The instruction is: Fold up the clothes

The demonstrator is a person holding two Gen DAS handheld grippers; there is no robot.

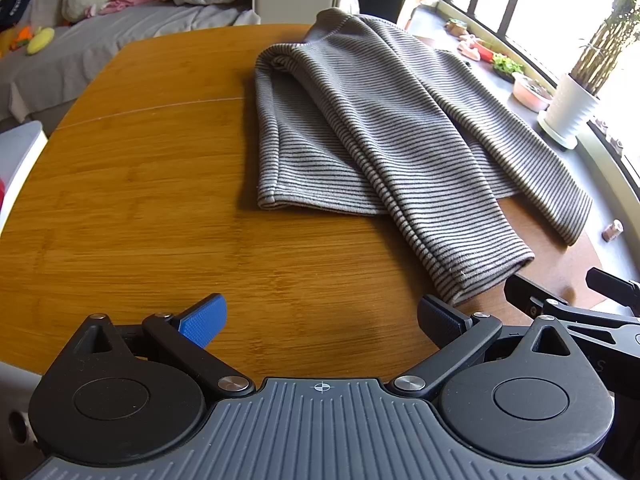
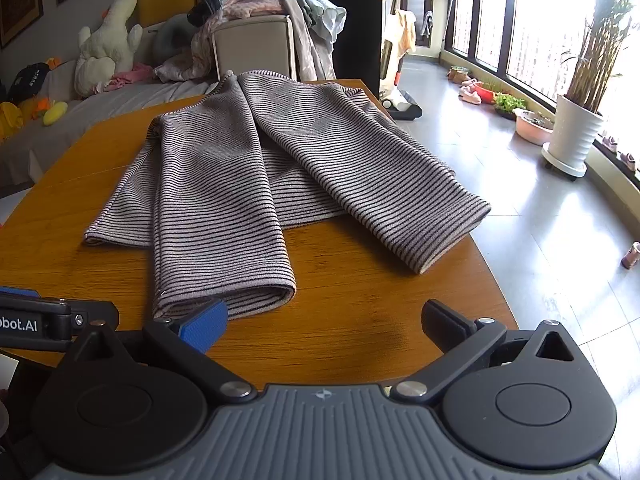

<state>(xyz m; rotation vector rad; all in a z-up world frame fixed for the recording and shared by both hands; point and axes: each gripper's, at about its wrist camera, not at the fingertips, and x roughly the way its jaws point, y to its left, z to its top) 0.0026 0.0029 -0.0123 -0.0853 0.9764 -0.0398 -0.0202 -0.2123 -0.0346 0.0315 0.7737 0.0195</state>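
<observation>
A grey striped sweater (image 1: pixel 380 120) lies on the wooden table (image 1: pixel 140 184), both sleeves folded over its body and pointing toward me. It also shows in the right wrist view (image 2: pixel 248 168). My left gripper (image 1: pixel 322 322) is open and empty, low over the table's near edge, its right finger close to the nearer sleeve cuff (image 1: pixel 488 268). My right gripper (image 2: pixel 324 326) is open and empty, its left fingertip just in front of the left sleeve cuff (image 2: pixel 240 292). The right gripper's body shows at the right edge of the left wrist view (image 1: pixel 580 312).
A bed (image 2: pixel 100 108) with stuffed toys and a heap of clothes stands beyond the table's far side. A white laundry bin (image 2: pixel 252 48) piled with clothes is behind the sweater. To the right are tiled floor, a white plant pot (image 2: pixel 572 136) and windows.
</observation>
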